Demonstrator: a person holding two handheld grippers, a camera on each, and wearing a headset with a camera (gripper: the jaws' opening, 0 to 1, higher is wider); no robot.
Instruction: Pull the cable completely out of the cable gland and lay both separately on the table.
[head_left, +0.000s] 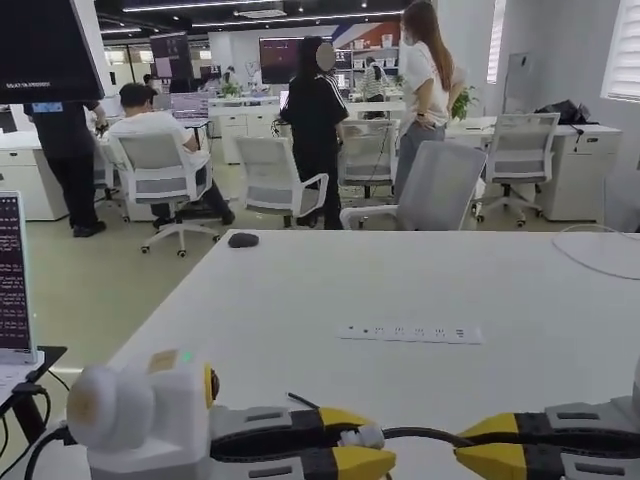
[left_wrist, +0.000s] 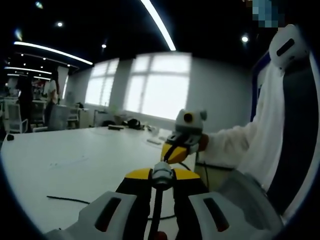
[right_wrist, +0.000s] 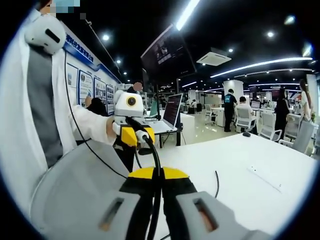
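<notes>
**Legible Markings: None Confirmed**

Several surfaces carry writing, but none resolves into readable words or figures.

- Upright screen at the left edge of the head view: rows of reddish text on a dark ground, too small to read.
- Wall posters in the right gripper view: blue-framed panels with printed blocks, blurred.
- Laptop screen in the right gripper view: lines of text, illegible.
- White power strip on the table: small dark marks by the sockets, not decipherable.
</notes>
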